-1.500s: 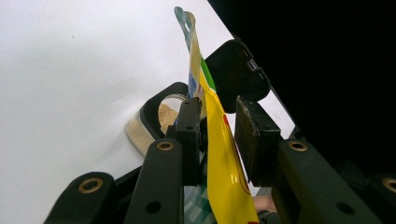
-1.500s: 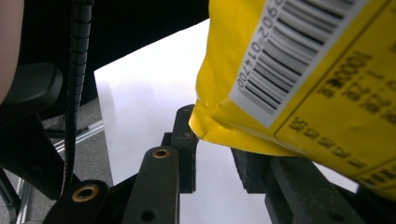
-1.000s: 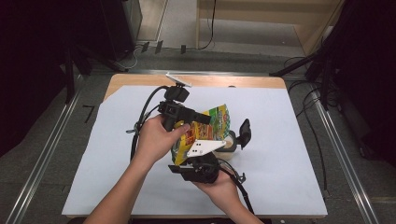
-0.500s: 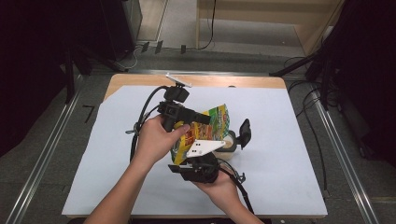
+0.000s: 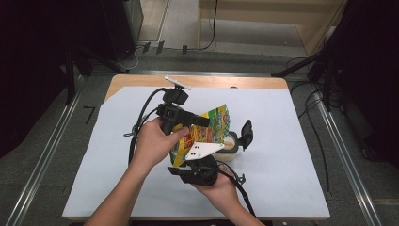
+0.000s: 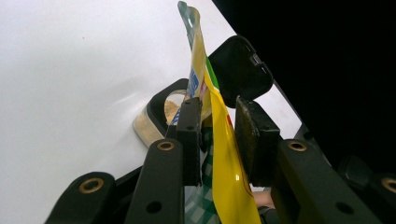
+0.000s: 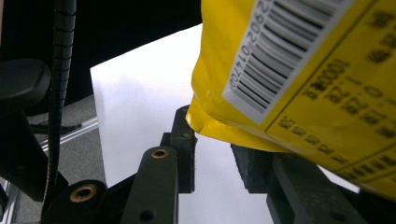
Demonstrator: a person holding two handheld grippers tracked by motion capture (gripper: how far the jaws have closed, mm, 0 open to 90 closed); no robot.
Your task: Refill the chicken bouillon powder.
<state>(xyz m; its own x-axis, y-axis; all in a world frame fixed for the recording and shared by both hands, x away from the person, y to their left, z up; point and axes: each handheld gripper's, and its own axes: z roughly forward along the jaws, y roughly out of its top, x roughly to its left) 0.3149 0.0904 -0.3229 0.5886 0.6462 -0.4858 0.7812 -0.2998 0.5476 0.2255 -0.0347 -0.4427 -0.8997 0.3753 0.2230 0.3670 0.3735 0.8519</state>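
Note:
A yellow and green snack bag (image 5: pixel 214 126) hangs tilted above the table, its top leaning toward a small clear container (image 5: pixel 229 147) with brownish contents and a hinged black lid (image 5: pixel 245 134) standing open. My left gripper (image 5: pixel 203 121) reaches in from the left and is shut on the bag's upper part; in the left gripper view the bag (image 6: pixel 219 154) fills the gap between the pads (image 6: pixel 189 135), with the container (image 6: pixel 154 122) and lid (image 6: pixel 240 70) beyond. My right gripper (image 5: pixel 189 155) comes up from below, shut on the bag's lower corner (image 7: pixel 210 126).
A white sheet (image 5: pixel 291 155) covers the table, with a wooden strip (image 5: pixel 226 81) along the far edge. Black cables (image 5: pixel 141 117) trail from both grippers. Metal rails (image 5: pixel 348 160) run along the floor on each side. Dark equipment stands at the back left.

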